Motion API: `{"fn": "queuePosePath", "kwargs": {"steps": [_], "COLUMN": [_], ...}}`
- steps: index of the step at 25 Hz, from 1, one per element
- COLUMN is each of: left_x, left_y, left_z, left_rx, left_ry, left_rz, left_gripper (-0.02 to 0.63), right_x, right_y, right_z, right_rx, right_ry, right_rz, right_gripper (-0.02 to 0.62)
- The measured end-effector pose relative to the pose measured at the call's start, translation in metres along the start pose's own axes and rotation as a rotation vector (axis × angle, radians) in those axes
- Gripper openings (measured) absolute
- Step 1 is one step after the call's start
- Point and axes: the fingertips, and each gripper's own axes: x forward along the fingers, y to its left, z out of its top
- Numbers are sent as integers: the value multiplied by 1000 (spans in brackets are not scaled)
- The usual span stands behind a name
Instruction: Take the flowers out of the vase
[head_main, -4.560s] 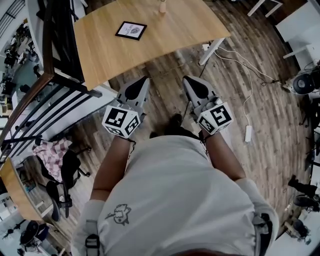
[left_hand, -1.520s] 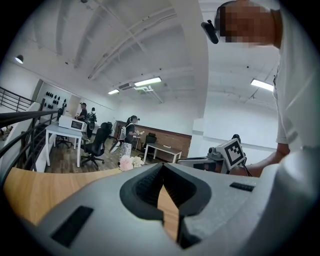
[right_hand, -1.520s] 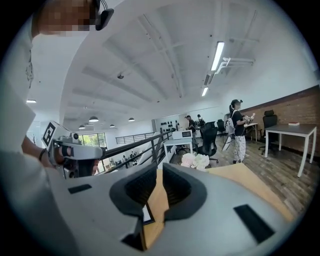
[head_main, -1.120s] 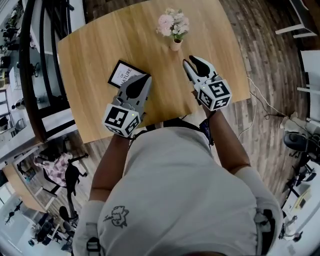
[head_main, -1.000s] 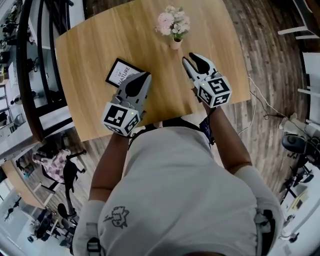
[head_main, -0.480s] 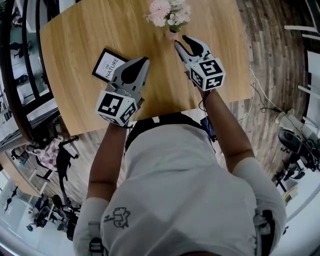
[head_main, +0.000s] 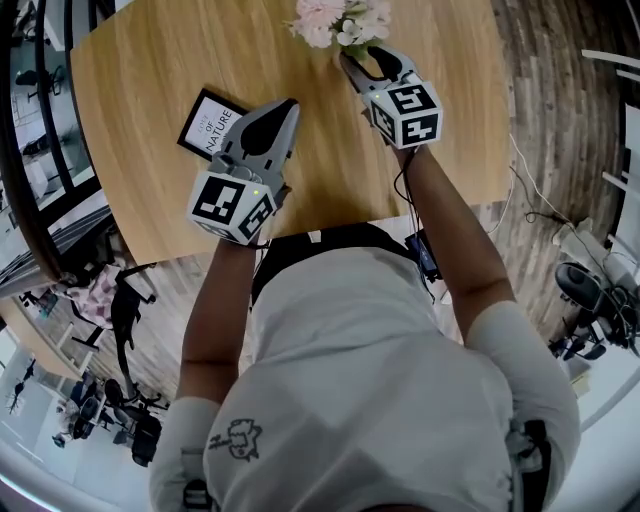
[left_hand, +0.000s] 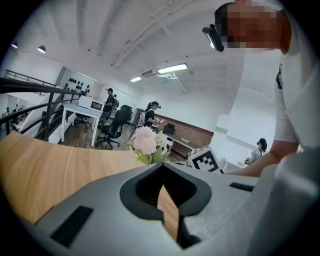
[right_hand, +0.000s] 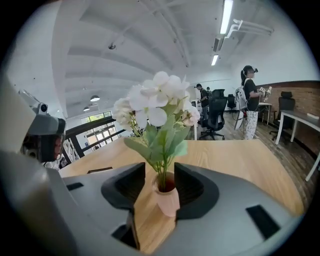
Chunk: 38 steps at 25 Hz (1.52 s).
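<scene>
A small pink vase (right_hand: 167, 197) stands on the wooden table (head_main: 150, 60). It holds a bunch of pale pink and white flowers (right_hand: 157, 107) on green stems. My right gripper (right_hand: 160, 172) is level with the vase, one jaw on each side of it. The jaws are opening, with a gap on the left side. In the head view the flowers (head_main: 335, 18) show at the top edge, just past the right gripper (head_main: 362, 58), which hides the vase. My left gripper (head_main: 272, 112) hovers shut over the table's middle. The flowers (left_hand: 147, 142) lie ahead of the left gripper (left_hand: 162, 167).
A black-framed picture (head_main: 207, 125) lies flat on the table, left of my left gripper. The table's near edge runs just below both hands. A dark railing (head_main: 25, 200) borders the left. Cables (head_main: 535, 200) lie on the wood floor at the right. People and desks show far behind.
Both grippers moved forward over the table and lower. The right one came up around the vase and its jaws spread wider. The left stayed shut.
</scene>
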Motion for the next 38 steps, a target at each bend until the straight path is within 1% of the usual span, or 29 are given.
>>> {"fn": "queuePosePath", "kwargs": {"steps": [4, 8, 10, 12, 14, 19, 29, 38], "left_x": [-1, -1, -1, -1, -2, -4, -20, -45], "left_y": [0, 5, 6, 6, 7, 5, -3, -10], "left_z": [-9, -12, -13, -14, -15, -14, 6, 37], "left_rx": [-21, -34, -36, -38, -42, -43, -7, 40], "left_ry": [11, 14, 16, 18, 19, 22, -9, -61], "left_rz": [9, 15, 15, 15, 16, 12, -12, -42], "left_gripper": [5, 5, 4, 5, 5, 5, 5, 5], "right_x": [13, 23, 25, 25, 25, 20, -10, -46], "right_y": [-3, -6, -7, -8, -8, -9, -3, 9], "right_z": [-3, -4, -4, -5, -5, 0, 35, 88], "right_rx": [-9, -3, -5, -6, -5, -12, -5, -37], "right_ry": [26, 47, 51, 49, 46, 36, -30, -125], "right_rz": [1, -6, -10, -15, -18, -19, -48, -102], "right_gripper": [198, 195, 168, 114, 87, 64, 60, 58]}}
